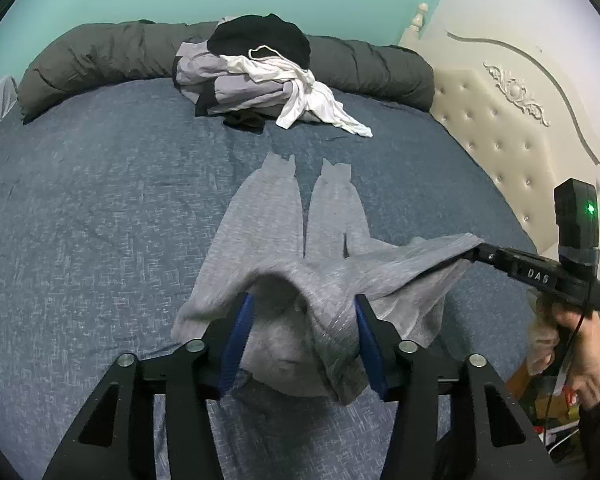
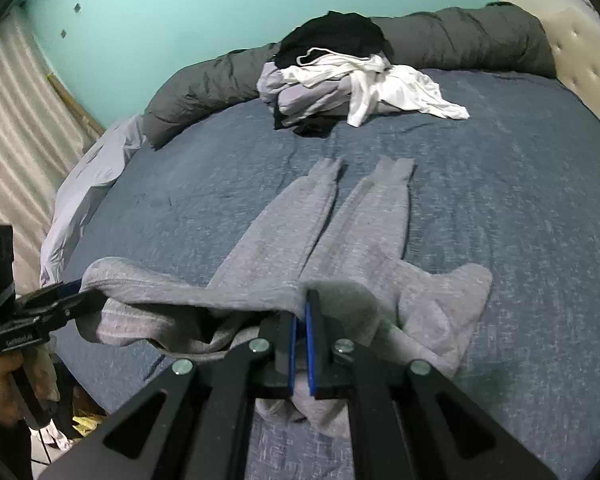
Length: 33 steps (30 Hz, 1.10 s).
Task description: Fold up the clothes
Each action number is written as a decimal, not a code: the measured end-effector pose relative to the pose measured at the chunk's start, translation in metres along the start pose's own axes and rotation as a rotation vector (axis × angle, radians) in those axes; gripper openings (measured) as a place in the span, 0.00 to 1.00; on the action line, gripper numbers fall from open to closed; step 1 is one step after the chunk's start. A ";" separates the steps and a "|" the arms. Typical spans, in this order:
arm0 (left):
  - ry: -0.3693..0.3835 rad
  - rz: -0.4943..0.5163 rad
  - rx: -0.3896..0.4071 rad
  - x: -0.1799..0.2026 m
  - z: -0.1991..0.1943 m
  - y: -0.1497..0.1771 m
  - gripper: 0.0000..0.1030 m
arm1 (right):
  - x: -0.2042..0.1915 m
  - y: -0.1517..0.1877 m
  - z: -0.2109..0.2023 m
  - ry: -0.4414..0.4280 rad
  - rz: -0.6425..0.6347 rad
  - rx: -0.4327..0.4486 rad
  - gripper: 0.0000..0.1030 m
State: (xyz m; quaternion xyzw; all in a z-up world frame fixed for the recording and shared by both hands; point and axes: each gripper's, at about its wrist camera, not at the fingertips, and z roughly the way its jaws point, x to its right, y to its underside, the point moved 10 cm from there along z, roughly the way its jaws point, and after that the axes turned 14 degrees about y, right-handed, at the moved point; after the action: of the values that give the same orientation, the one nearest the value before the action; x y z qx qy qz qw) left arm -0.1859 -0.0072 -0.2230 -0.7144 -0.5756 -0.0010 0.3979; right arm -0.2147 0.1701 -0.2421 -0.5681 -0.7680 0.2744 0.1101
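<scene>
Grey sweatpants (image 1: pixel 284 240) stretch legs-first away across the bed (image 1: pixel 100 200) toward the clothes pile (image 1: pixel 260 76), waistband raised between the left hand-held gripper (image 1: pixel 304 320), fingers apart, and the clamped right hand-held gripper (image 2: pixel 300 320)

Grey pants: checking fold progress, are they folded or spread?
Spread: grey pants legs lie flat, apart; waistband lifted by right gripper and left gripper.

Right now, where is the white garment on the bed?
The white garment is draped over the clothes pile at the far side of the bed, before the grey duvet roll, beyond the grey pants.
</scene>
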 end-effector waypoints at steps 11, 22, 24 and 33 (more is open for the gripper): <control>0.031 -0.029 0.030 -0.005 -0.021 0.012 0.60 | 0.008 0.004 0.001 0.016 0.012 -0.019 0.03; 0.031 -0.070 -0.008 -0.026 0.027 0.027 0.60 | -0.017 0.020 -0.010 -0.043 -0.085 -0.002 0.03; 0.040 -0.076 -0.019 -0.024 0.040 0.026 0.60 | -0.021 0.030 -0.009 -0.053 -0.105 -0.011 0.03; 0.074 -0.044 -0.073 -0.002 0.085 0.011 0.60 | -0.027 0.079 0.013 -0.082 -0.147 -0.103 0.03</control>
State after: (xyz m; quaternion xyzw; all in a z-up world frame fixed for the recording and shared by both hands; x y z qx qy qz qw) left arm -0.2164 0.0400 -0.2883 -0.7151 -0.5758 -0.0572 0.3922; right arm -0.1482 0.1576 -0.2916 -0.5035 -0.8245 0.2488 0.0693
